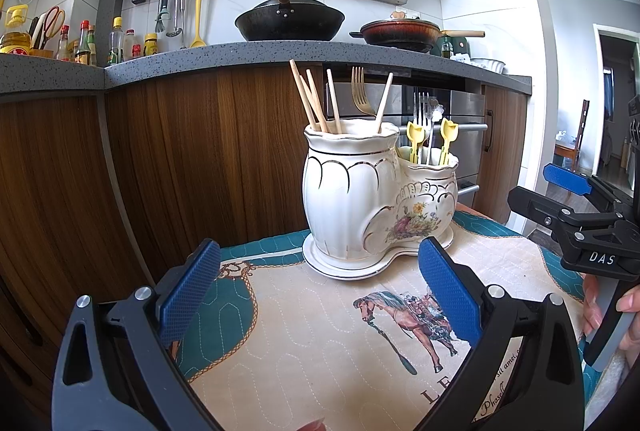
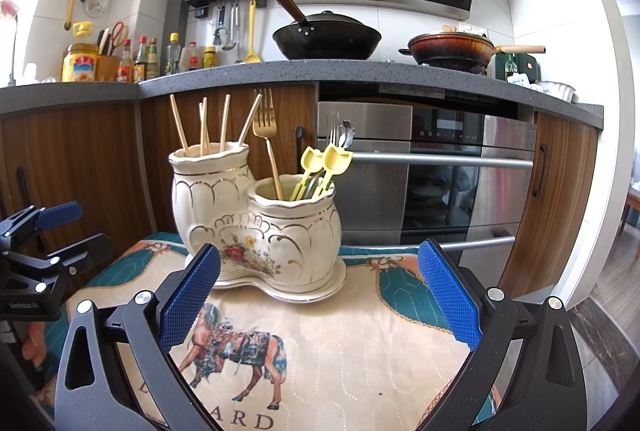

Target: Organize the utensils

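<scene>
A white ceramic two-pot utensil holder point(image 1: 360, 199) point(image 2: 256, 227) stands on its matching saucer on a horse-print mat point(image 1: 320, 343) point(image 2: 340, 347). The taller pot holds several wooden chopsticks point(image 1: 316, 103) point(image 2: 204, 125). The shorter pot holds a gold fork point(image 1: 360, 91) point(image 2: 266, 127), a silver fork and spoon point(image 2: 340, 133) and two yellow tulip-handled utensils point(image 1: 432, 135) point(image 2: 324, 161). My left gripper point(image 1: 320, 287) is open and empty, just in front of the holder. My right gripper point(image 2: 320, 291) is open and empty, also in front of it. Each gripper shows at the edge of the other's view.
The mat covers a small table in front of wooden cabinets point(image 1: 200, 159) and a steel oven point(image 2: 432, 171). A grey counter point(image 1: 240, 59) behind carries a wok point(image 1: 288, 19), a brown pan point(image 1: 400, 31) and several bottles point(image 1: 88, 43).
</scene>
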Demonstrator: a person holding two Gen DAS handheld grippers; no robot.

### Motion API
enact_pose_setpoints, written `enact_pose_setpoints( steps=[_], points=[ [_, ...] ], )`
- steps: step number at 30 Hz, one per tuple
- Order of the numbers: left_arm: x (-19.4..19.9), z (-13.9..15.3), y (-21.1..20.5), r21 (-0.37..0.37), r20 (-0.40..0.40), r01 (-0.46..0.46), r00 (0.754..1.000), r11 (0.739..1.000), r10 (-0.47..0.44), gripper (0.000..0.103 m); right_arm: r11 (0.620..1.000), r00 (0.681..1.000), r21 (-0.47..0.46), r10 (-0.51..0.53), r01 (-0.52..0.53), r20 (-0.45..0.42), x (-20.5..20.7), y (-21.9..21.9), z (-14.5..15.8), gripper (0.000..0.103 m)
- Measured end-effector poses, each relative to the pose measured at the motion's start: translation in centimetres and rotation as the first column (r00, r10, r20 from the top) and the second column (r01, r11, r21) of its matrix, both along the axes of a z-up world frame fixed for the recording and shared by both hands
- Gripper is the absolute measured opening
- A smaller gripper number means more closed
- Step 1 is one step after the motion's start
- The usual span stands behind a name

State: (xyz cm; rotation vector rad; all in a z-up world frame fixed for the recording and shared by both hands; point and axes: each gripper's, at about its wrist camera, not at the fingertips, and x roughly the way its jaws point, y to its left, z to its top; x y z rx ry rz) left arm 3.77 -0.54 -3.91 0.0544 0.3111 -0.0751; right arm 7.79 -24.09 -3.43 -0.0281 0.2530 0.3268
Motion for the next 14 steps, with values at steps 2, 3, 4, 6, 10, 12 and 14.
enact_pose_setpoints(
  steps=[2,3,4,6,10,12,14],
  points=[
    [0.0,0.0,0.0,0.0,0.0,0.0,1.0,1.0,0.0,0.098,1.0,1.0,0.0,0.0,0.0,0.0,0.0,0.0,0.0,0.098],
    [0.0,0.01,0.0,0.0,0.0,0.0,1.0,1.0,0.0,0.098,1.0,1.0,0.0,0.0,0.0,0.0,0.0,-0.01,0.0,0.098],
    [-0.01,0.01,0.0,0.0,0.0,0.0,1.0,1.0,0.0,0.098,1.0,1.0,0.0,0.0,0.0,-0.001,-0.03,0.01,0.0,0.098],
    [0.01,0.01,0.0,-0.001,0.0,0.0,1.0,1.0,0.0,0.098,1.0,1.0,0.0,0.0,0.0,-0.001,0.01,-0.01,0.01,0.098],
    [0.13,-0.08,0.13,-0.004,-0.005,-0.007,1.0,1.0,0.007,0.098,1.0,1.0,0.0,0.0,0.0,0.0,0.0,-0.02,0.02,0.098],
    [0.16,-0.12,0.14,-0.004,-0.005,-0.006,1.0,1.0,0.006,0.098,1.0,1.0,0.0,0.0,0.0,0.0,-0.05,0.0,0.02,0.098],
    [0.18,-0.14,0.15,-0.003,-0.005,-0.007,1.0,1.0,0.007,0.098,1.0,1.0,0.0,0.0,0.0,-0.001,0.01,-0.03,0.04,0.098]
  ],
)
